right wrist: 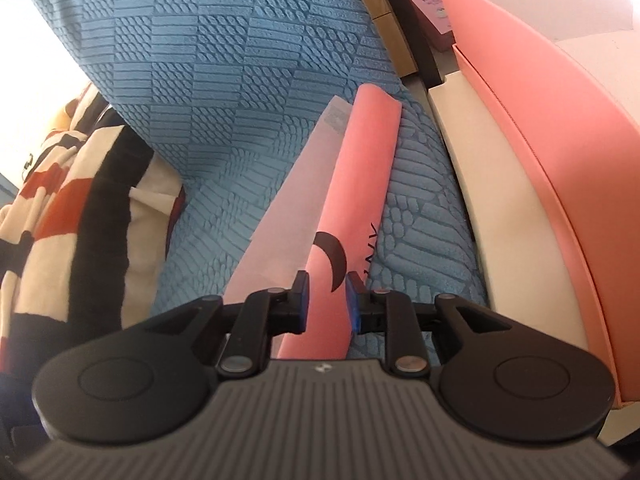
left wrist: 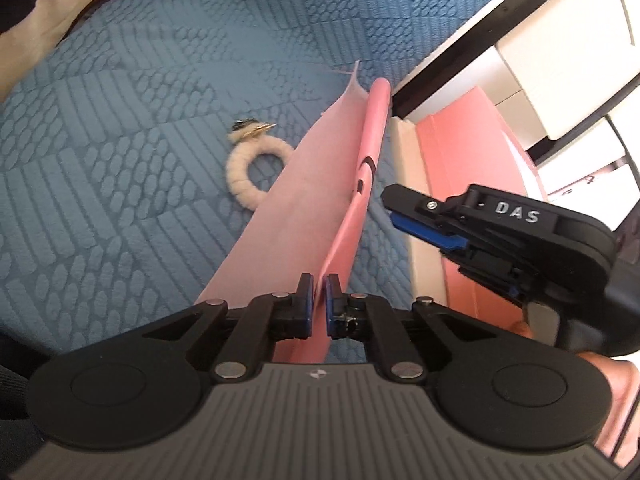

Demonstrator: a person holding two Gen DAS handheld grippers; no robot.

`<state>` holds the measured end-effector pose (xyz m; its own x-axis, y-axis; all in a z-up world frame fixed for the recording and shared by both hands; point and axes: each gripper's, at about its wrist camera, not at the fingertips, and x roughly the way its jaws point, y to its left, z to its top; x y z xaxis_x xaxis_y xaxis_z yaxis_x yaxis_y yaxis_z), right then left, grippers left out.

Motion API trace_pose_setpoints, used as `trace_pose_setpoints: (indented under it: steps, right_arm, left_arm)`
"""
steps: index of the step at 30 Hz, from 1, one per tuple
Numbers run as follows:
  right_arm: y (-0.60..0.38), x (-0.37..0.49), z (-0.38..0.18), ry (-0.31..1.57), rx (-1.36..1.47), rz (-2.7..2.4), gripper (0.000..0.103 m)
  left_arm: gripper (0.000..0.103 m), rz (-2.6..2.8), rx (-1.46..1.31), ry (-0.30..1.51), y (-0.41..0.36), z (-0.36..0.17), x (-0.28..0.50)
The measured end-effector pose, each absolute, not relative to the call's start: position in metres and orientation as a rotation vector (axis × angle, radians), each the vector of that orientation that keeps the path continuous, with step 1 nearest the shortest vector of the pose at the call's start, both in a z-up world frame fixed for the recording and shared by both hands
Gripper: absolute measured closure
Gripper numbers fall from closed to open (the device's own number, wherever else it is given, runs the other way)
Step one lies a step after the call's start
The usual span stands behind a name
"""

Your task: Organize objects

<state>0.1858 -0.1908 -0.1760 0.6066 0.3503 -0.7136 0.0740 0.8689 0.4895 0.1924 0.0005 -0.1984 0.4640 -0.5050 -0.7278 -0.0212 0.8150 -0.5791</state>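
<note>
The left tool (left wrist: 318,294) pinches the flat pink card envelope (left wrist: 352,216) edge-up above the blue quilted bed (left wrist: 120,200), likely steadying it for the spread right tool (right wrist: 327,295) straddling it.

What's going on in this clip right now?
A person is tidying items on a blue quilted bedspread. The left claw is shut on the edge of a pink pouch beside a pale pink sheet. The right claw straddles the pouch, jaws apart. A white wrapped ring lies untouched; a pink box sits alongside.
</note>
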Motion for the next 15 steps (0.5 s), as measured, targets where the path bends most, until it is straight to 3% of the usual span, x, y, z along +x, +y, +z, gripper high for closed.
trace_pose_setpoints:
  steps: [15]
  right_arm:
    - [-0.154,0.198,-0.201,1.022,0.391,0.255,0.082]
  left_arm:
    - [0.094,-0.263,-0.523,1.092,0.006,-0.199,0.202]
